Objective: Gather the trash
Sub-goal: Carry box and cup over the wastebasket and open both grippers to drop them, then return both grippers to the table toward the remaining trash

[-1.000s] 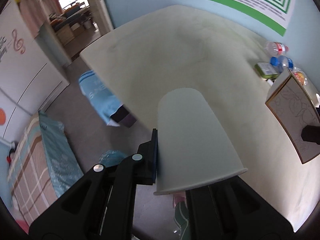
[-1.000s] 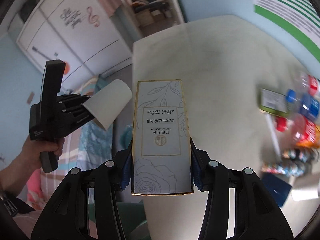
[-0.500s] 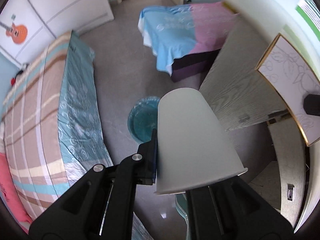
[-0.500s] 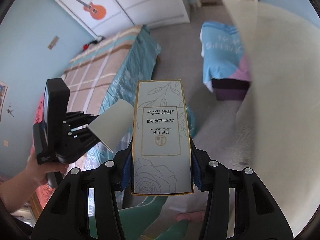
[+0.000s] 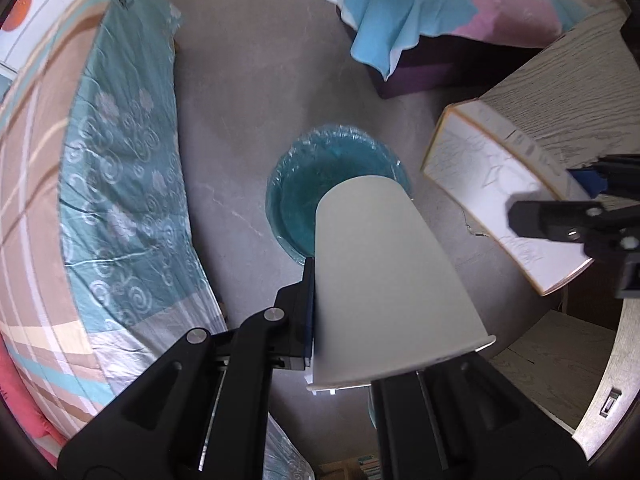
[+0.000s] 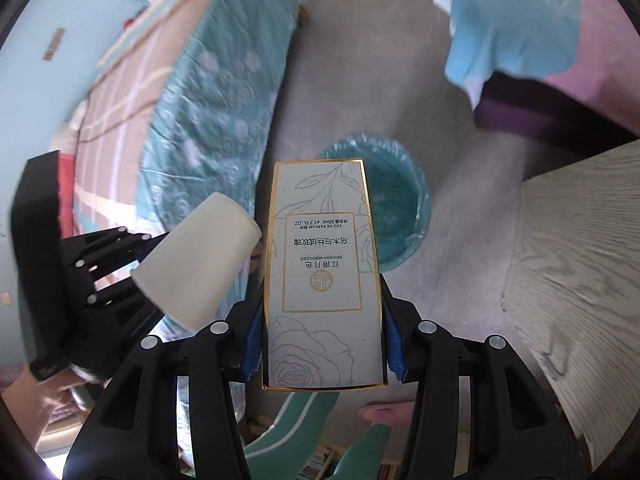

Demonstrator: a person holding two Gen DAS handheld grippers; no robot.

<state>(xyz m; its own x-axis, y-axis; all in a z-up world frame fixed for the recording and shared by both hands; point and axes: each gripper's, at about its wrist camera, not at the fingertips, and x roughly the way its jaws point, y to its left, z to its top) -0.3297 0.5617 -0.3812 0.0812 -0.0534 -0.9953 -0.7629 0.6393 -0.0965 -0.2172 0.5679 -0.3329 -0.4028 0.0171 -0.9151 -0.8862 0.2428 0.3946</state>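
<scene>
Teal plastic lines the trash bin (image 5: 338, 184) on the grey floor, and a second ago neither camera showed it: both looked out over the pale tabletop. Now both hands have swung away from the table and down, so the bin's open mouth lies under the two loads.

On the left, the left gripper (image 5: 320, 308) is pinched fully shut on the wall of the white paper cup (image 5: 384, 272), which hangs bottom-first over the near edge of the bin. From the right wrist view the same cup (image 6: 196, 264) sits just beside the perfume box, not touching it as far as I can tell.

To the right, the right gripper (image 6: 322, 344) stands about half open with its blue pads (image 6: 250, 344) pressed on both long sides of the perfume box (image 6: 322, 272), whose far end overlaps the bin (image 6: 400, 208) in the picture.

My reading is that the carry is nearly over and release comes next. The cup looks lined up; the box may need to come a little further over the opening, or it could clip the rim and fall on the floor (image 6: 360, 80).
</scene>
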